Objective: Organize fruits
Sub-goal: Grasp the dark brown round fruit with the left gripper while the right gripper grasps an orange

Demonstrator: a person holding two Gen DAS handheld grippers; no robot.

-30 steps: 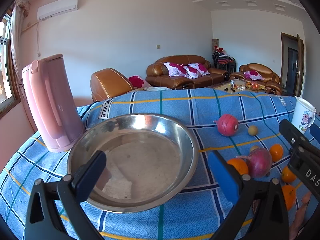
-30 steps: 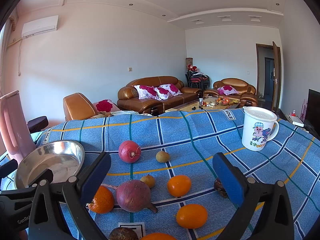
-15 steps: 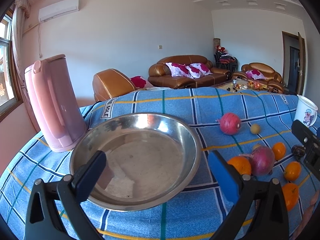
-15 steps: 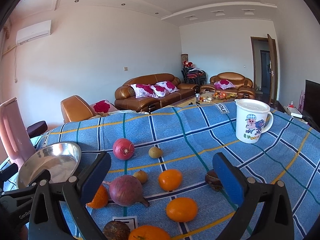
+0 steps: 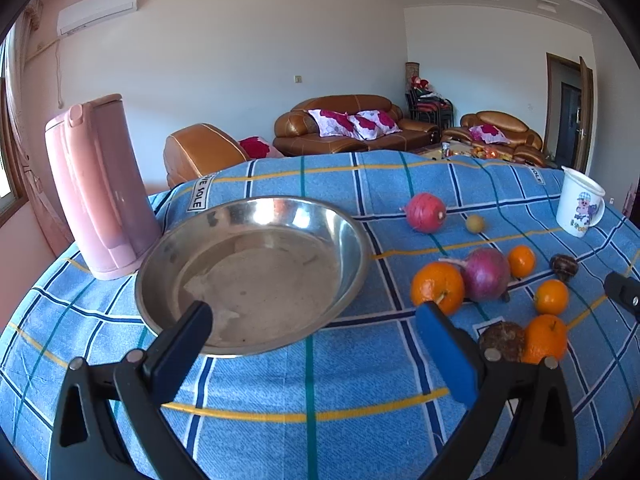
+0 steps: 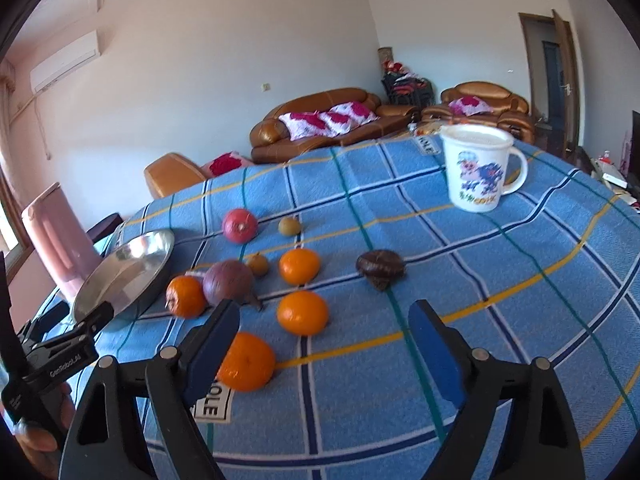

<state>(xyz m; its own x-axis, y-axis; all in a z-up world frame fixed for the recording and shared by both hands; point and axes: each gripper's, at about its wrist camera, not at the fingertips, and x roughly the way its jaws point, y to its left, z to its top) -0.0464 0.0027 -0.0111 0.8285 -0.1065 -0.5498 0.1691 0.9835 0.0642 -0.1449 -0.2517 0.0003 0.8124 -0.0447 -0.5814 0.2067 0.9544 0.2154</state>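
A steel bowl point(image 5: 360, 248) stands empty on the blue checked cloth, also seen at the left from the right wrist point(image 6: 128, 264). My left gripper point(image 5: 314, 316) is open at the bowl's near rim, holding nothing. To the bowl's right lie several oranges point(image 5: 437, 287), a purple bulb point(image 5: 486, 274), a red round fruit point(image 5: 425, 213) and a rough brown fruit point(image 5: 502, 340). My right gripper point(image 6: 324, 314) hovers low over the fruit with its jaws closing. One orange point(image 6: 303, 312) lies just ahead between the fingertips, untouched. Another orange point(image 6: 246, 360) sits by the left finger.
A pink kettle point(image 5: 96, 188) stands left of the bowl. A white printed mug point(image 6: 478, 168) is at the far right of the table. A dark brown fruit point(image 6: 380, 267) and small tan fruits point(image 6: 289, 225) lie mid-table. A hand point(image 6: 36, 440) holds the left gripper.
The right gripper has swung nearer and lower over the oranges, and its jaws have narrowed. The left gripper shifted slightly, so more fruit shows to the bowl's right.
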